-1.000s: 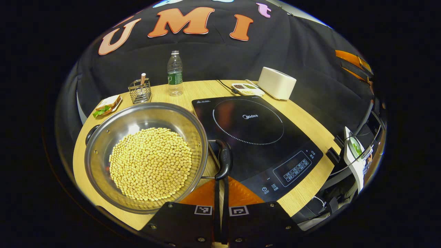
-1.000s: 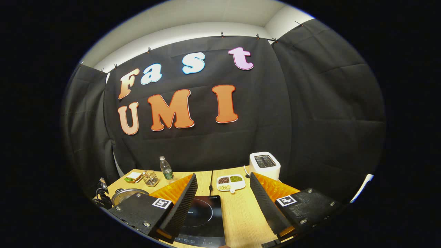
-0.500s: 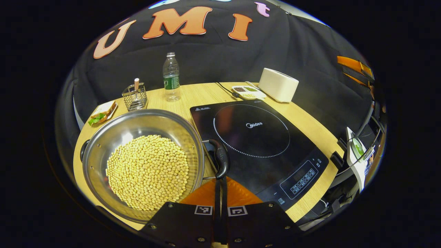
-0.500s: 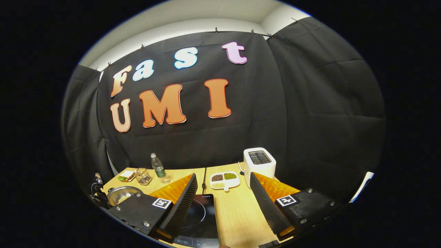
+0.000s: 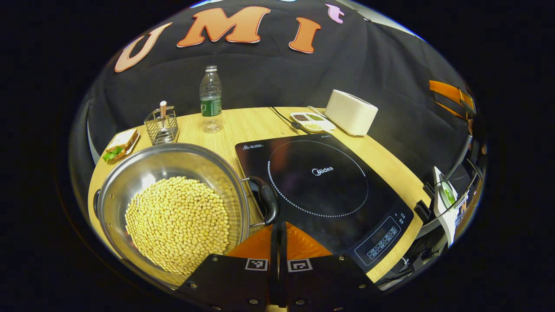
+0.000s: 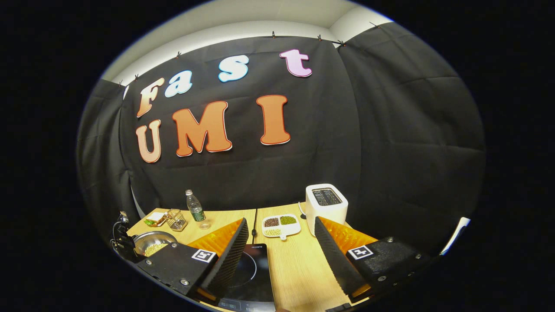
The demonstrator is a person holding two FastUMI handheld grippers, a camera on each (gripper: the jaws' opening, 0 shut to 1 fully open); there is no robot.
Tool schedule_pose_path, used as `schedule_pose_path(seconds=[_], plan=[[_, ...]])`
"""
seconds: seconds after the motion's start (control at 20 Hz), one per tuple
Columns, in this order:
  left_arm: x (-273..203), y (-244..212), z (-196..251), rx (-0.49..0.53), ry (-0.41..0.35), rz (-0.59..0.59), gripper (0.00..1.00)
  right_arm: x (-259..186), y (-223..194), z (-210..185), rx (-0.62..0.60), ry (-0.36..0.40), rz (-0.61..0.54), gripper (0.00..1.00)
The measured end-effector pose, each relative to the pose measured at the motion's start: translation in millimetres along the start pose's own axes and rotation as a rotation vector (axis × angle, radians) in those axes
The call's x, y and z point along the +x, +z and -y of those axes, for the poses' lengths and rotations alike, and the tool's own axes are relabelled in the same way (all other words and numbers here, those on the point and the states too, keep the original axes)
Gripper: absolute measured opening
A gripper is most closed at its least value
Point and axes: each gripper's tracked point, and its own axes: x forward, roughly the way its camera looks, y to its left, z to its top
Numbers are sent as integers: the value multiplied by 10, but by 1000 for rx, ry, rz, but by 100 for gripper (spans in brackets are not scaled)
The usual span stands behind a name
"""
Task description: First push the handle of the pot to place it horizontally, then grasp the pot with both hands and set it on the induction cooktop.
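In the left gripper view, the left gripper (image 5: 277,226) has its 2 fingers pressed together with nothing between them, and their tips sit right at the near end of the pot's handle (image 5: 265,200). Whether they actually touch it I cannot tell. The handle runs straight ahead from the tips and leans a little to their left, hugging the rim of the pot (image 5: 171,208), which lies ahead and to the gripper's left, full of yellow beans (image 5: 177,224). The induction cooktop (image 5: 323,186) lies ahead and to the right, its near-left edge just under the handle.

In the right gripper view, the right gripper (image 6: 281,255) is held high with its 2 fingers wide apart and empty. The pot (image 6: 152,243) lies far off to its left, and the cooktop (image 6: 253,277) sits below between the fingers. By my judgement the left gripper is much the nearer, so the sideways shove on the handle falls to it.
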Motion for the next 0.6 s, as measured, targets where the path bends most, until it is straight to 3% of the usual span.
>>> schedule_pose_path(seconds=[0.45,0.6], plan=[[114,239,-57,-22,-28,46,2,83,-94,-202,-7,2,-22,95],[-53,362,-194,-14,10,97,2,35,-93,-377,-6,16,-20,95]])
